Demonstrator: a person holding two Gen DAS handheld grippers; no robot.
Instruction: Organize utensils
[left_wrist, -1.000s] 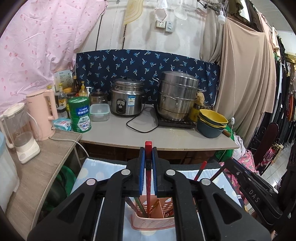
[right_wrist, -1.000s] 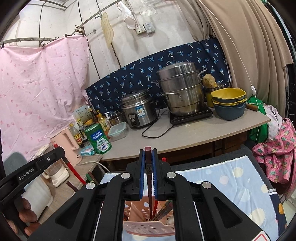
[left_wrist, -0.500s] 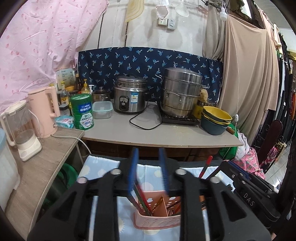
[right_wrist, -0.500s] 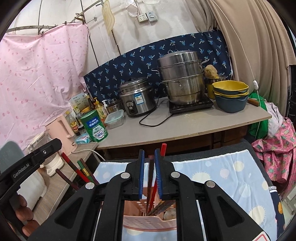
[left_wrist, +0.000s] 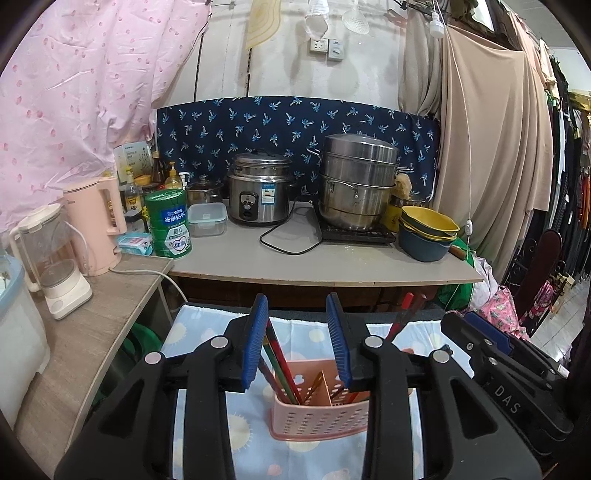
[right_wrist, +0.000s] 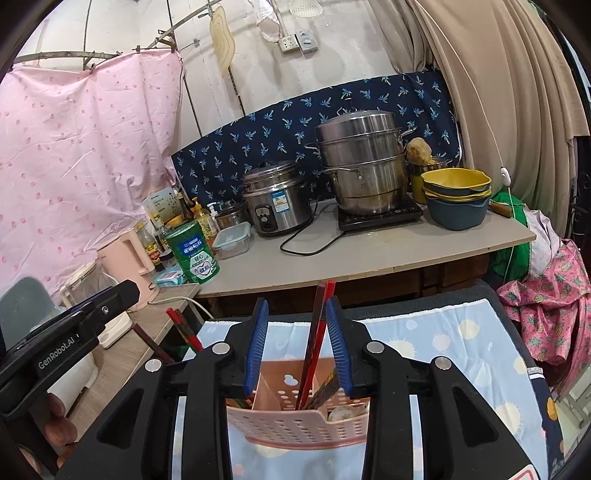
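Your left gripper (left_wrist: 297, 339) hovered above the pink basket (left_wrist: 319, 417), jaws spread wide, nothing between the blue pads (left_wrist: 256, 339). A bundle of chopsticks (left_wrist: 280, 363), red, green and dark, stood tilted in the basket's left compartment, leaning toward your left pad; whether they touched it could not be told. More sticks lay lower in the middle compartment, partly hidden by the right pad.

Your right gripper (right_wrist: 297, 341) also hung over the basket (right_wrist: 295, 424), jaws released. A red-and-dark pair (right_wrist: 316, 339) rose upright between the pads from a middle compartment, tips leaning toward the right pad, not pinched. A pale rounded utensil (right_wrist: 345, 413) sat in the right-hand compartment; its kind could not be told.

The basket stood on a blue cloth (left_wrist: 207, 332) with pale sun prints, near its front edge in both views. In the right view your left gripper (right_wrist: 85, 325) showed at the left, fingers (right_wrist: 55, 417) of your hand visible under it, with the leaning chopsticks (right_wrist: 183, 328) just beside it.

Behind the cloth ran a grey counter (left_wrist: 332, 264). Along its back edge: green tin (left_wrist: 168, 223) at the left corner, clear box (left_wrist: 207, 219), rice cooker (left_wrist: 260, 194), steel steamer (left_wrist: 356, 182) on a black hob, stacked bowls (left_wrist: 428, 232) at the right corner. A pink kettle (left_wrist: 96, 225) and blender (left_wrist: 55, 258) stood on the wooden side shelf to the left.
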